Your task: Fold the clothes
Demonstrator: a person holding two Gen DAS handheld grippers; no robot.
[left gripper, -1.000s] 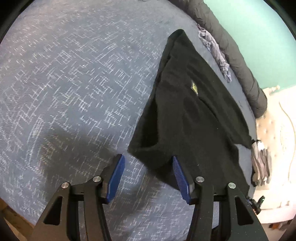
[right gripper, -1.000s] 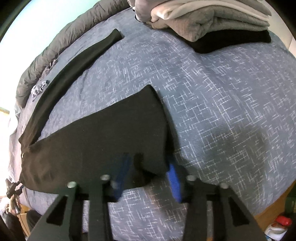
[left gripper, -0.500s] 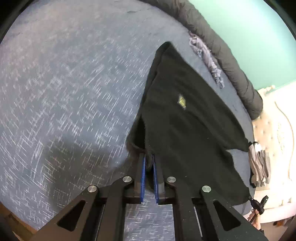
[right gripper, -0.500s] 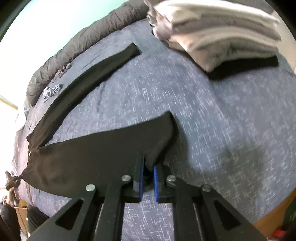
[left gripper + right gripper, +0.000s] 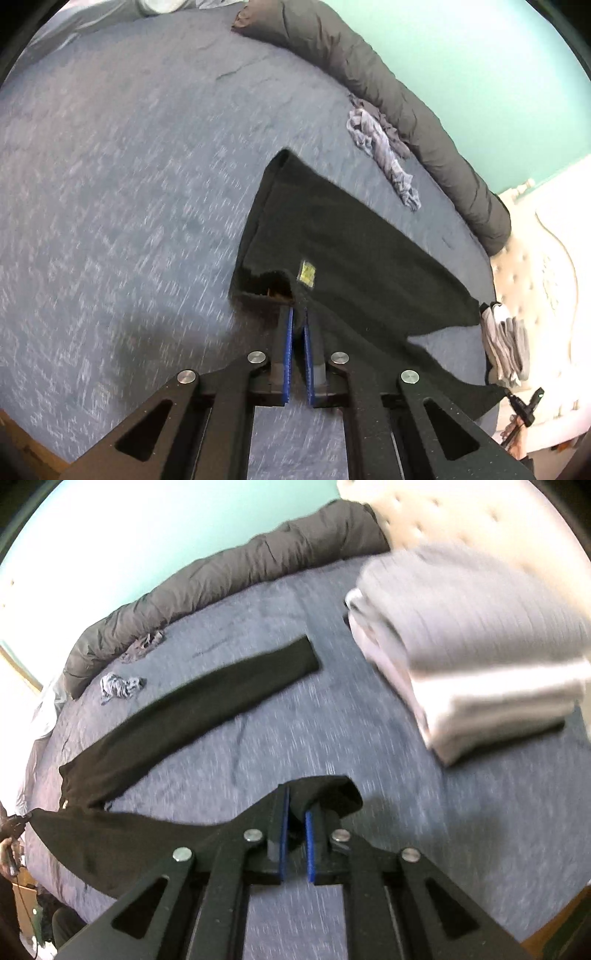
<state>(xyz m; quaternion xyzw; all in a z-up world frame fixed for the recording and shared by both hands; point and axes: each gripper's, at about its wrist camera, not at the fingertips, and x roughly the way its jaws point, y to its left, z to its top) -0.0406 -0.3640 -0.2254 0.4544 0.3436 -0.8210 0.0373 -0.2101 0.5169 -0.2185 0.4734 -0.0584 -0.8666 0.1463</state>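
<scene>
A black garment (image 5: 332, 243) with a small yellow label (image 5: 307, 272) lies on the blue patterned bed (image 5: 129, 184). My left gripper (image 5: 298, 321) is shut on its near hem corner and holds that edge lifted off the bed. In the right wrist view the same black garment (image 5: 110, 834) stretches left, with one long sleeve (image 5: 207, 701) flat on the bed. My right gripper (image 5: 295, 812) is shut on the other hem corner, raised above the bedspread (image 5: 369, 746).
A stack of folded grey and white clothes (image 5: 472, 646) sits at the right. A dark rolled duvet (image 5: 388, 92) lines the far edge by the teal wall. A crumpled grey cloth (image 5: 384, 151) and grey socks (image 5: 506, 343) lie nearby. A tufted headboard (image 5: 546, 277) stands right.
Both grippers were open around the hem corners a second ago, then closed on them. Both have now lifted and carried the hem forward over the garment.
</scene>
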